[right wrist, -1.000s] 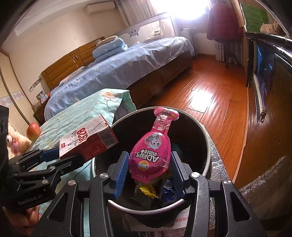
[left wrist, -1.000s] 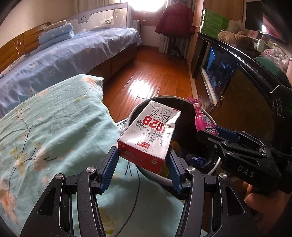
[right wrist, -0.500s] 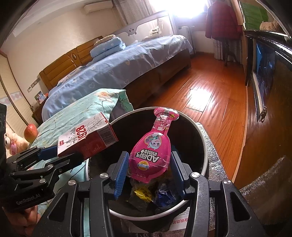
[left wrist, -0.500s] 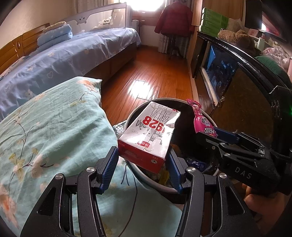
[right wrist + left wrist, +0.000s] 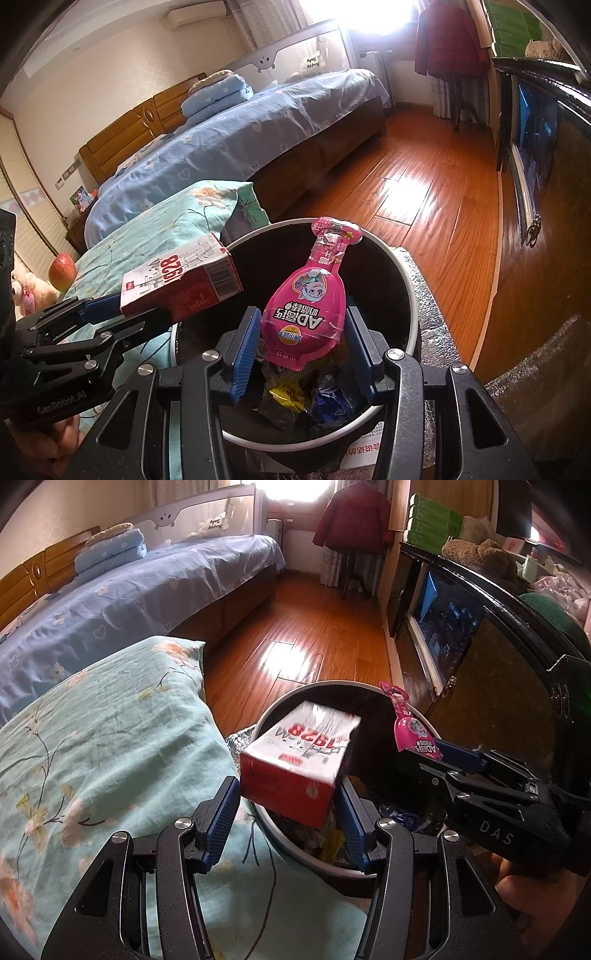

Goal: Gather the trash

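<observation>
The left gripper [image 5: 286, 805] is clamped on a red and white carton [image 5: 295, 762], its blue pads pressing both sides of the box. The carton hangs over the 9 o'clock rim of a round black bin [image 5: 273, 823], jutting toward the bin's centre. From the right wrist camera the same carton [image 5: 184, 284] sits at 9 o'clock of the bin [image 5: 402, 266], with its barcode end reaching over the dark inside.

The right gripper [image 5: 301, 343] is clamped on a pink pouch [image 5: 306, 302] with a cartoon figure on it. The pouch stands upright between the blue pads, its narrow neck pointing to 12 o'clock, above the middle of the bin. In the left wrist view the pouch [image 5: 406, 731] shows at 3 o'clock of the carton, just apart from it, over the 2 o'clock part of the bin.

Inside the bin lie crumpled wrappers, one yellow [image 5: 288, 397] and one blue [image 5: 332, 400], below the pouch.

A pillow with a teal flower cover [image 5: 103, 746] touches the bin at its 9 o'clock side. A bed with a blue sheet [image 5: 122, 602] lies beyond it at 11 o'clock. Wooden floor [image 5: 306, 635] stretches off at 12 o'clock, and a dark cabinet [image 5: 480, 646] runs along 2 o'clock. An apple [image 5: 62, 271] rests on the teal cover at 9 o'clock in the right wrist view.
</observation>
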The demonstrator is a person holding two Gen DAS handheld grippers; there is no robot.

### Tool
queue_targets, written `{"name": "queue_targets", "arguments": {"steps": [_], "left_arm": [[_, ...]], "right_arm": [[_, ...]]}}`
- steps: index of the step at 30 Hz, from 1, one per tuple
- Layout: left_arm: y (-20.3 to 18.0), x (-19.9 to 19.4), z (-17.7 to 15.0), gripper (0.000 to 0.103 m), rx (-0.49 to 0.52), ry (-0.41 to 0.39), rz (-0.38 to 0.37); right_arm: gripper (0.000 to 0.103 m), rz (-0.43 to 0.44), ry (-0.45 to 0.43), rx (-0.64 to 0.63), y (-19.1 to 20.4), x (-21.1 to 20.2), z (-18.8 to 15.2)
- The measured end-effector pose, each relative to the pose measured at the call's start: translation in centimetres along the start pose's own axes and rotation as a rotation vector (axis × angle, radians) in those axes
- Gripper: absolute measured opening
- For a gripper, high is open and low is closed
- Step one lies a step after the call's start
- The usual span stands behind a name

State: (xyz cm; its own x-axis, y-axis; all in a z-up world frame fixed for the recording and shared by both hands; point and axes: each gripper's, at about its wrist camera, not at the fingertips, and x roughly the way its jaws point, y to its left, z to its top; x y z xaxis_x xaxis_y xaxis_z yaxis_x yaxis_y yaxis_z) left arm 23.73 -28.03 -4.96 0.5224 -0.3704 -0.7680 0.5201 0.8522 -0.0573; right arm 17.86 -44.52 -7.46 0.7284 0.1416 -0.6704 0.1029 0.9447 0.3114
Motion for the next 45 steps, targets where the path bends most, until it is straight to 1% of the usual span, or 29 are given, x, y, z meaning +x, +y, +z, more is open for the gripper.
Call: {"name": "queue_targets", "arguments": {"steps": [2,3,5,10,11,15,18,21,23,25,28,29,32,37,41,45], "left_arm": [[0.0,0.1,0.0,0.052,0.0,0.002,0.0],[0.0,0.1,0.0,0.05,0.0,0.003,0.0],[0.0,0.2,0.1,0.04,0.002,0.01,-0.005],[-0.1,0.3,0.1,0.04,0.001,0.017,-0.008],[-0.1,0.2,0.1,0.04,-0.002,0.016,-0.011],[0.2,-0.4,0.0,0.041,-0.007,0.003,-0.011],[0.8,-1.3,-0.5,0.041,-0.018,-0.005,-0.011],[1.5,-2.3,-1.3,0.042,-0.038,-0.013,-0.009],[2.1,-3.2,-2.1,0.042,-0.06,-0.02,-0.011],[2.5,-4.1,-3.0,0.042,-0.079,-0.027,-0.013],[3.2,-5.8,-4.5,0.045,-0.107,-0.048,-0.012],[3.4,-6.5,-5.1,0.047,-0.117,-0.06,-0.006],[4.4,-8.3,-6.8,0.05,-0.156,-0.086,-0.003],[6.0,-10.7,-9.3,0.056,-0.206,-0.126,0.018],[6.8,-12.9,-11.5,0.064,-0.224,-0.175,0.048],[7.7,-14.5,-13.6,0.066,-0.254,-0.205,0.077]], "right_arm": [[0.047,0.0,0.003,0.002,-0.1,0.1,0.0],[0.047,0.0,0.004,0.003,-0.2,0.1,0.0],[0.047,0.001,0.005,0.006,-0.2,0.1,0.0],[0.047,0.002,0.006,0.008,-0.2,0.1,0.0],[0.049,0.003,0.008,0.01,-0.3,0.1,0.0],[0.05,0.016,0.018,0.03,-0.5,0.2,0.2],[0.055,0.013,0.01,0.043,-0.6,0.0,0.1],[0.056,0.022,0.001,0.052,-0.2,-0.6,-0.2],[0.064,0.026,-0.006,0.053,0.1,-1.1,-0.3],[0.07,0.035,-0.018,0.053,0.7,-1.7,-0.6],[0.077,0.046,-0.032,0.049,1.7,-2.7,-1.2],[0.08,0.049,-0.037,0.049,2.0,-3.0,-1.4],[0.086,0.067,-0.052,0.049,3.3,-4.0,-2.3],[0.092,0.08,-0.076,0.044,5.2,-5.5,-3.9],[0.093,0.092,-0.1,0.043,6.3,-6.5,-5.0],[0.097,0.091,-0.126,0.006,7.8,-7.6,-6.1]]}}
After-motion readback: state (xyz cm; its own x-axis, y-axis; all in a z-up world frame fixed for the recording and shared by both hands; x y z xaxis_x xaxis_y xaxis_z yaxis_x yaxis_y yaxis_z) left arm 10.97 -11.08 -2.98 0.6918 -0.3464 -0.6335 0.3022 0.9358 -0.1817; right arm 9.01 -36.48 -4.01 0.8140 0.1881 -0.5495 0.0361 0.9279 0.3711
